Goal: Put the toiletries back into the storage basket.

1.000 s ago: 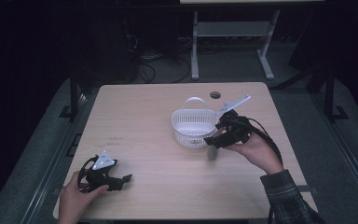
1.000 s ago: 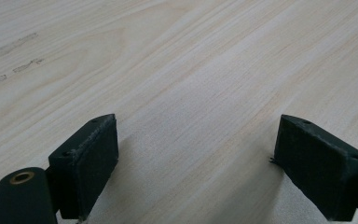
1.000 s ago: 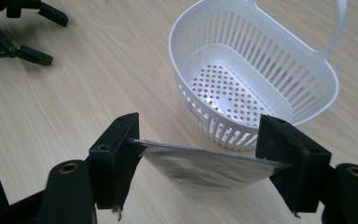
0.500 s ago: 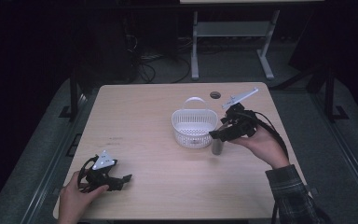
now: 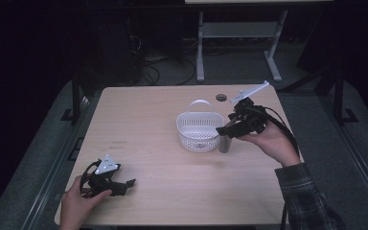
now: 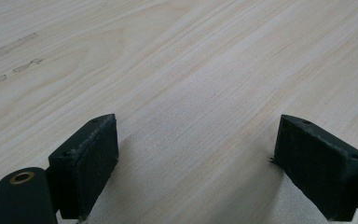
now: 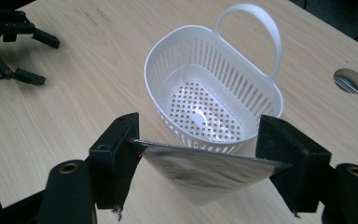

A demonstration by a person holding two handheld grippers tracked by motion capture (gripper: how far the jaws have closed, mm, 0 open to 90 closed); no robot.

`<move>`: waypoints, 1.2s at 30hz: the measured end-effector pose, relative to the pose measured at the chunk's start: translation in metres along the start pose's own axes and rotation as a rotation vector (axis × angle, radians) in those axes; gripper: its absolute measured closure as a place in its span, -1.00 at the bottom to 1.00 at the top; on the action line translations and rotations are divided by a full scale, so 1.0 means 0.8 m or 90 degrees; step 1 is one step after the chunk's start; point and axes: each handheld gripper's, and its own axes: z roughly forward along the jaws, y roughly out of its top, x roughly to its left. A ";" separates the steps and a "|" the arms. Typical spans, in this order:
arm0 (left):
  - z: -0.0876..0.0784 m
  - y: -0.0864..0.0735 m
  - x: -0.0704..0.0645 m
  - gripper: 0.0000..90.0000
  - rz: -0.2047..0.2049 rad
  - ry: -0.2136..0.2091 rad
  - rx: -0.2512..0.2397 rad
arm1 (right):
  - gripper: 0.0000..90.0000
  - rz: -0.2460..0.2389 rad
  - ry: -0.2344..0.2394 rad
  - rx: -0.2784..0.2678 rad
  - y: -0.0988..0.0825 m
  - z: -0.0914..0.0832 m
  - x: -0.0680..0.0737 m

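A white slotted basket (image 5: 199,118) with a loop handle stands right of the table's middle. Just to its right my right gripper (image 5: 223,131) is shut on the top edge of a flat silver-grey pouch (image 5: 224,144), which hangs down beside the basket wall. In the right gripper view the pouch (image 7: 205,171) spans the gap between both pads of the right gripper (image 7: 198,151), in front of the basket (image 7: 168,58), which has nothing in it. My left gripper (image 5: 123,184) rests on the table at the near left, open; the left gripper (image 6: 198,154) has bare wood between its jaws.
A round cable hole (image 5: 221,97) lies in the tabletop behind the basket. The wooden table (image 5: 148,124) ends close to the left hand at the front. A white metal stand (image 5: 201,43) is on the floor beyond the far edge.
My right gripper has risen a little and drifted right with the pouch, which now hangs higher beside the basket. The left gripper has not moved.
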 end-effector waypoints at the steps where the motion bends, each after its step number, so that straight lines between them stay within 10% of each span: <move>1: 0.000 0.000 0.000 -0.72 0.000 0.000 0.000 | -0.32 -0.001 -0.001 -0.002 0.002 -0.002 0.000; 36: 0.000 0.000 0.000 -0.72 0.001 -0.001 0.001 | -0.32 -0.013 -0.010 -0.051 0.065 -0.040 -0.016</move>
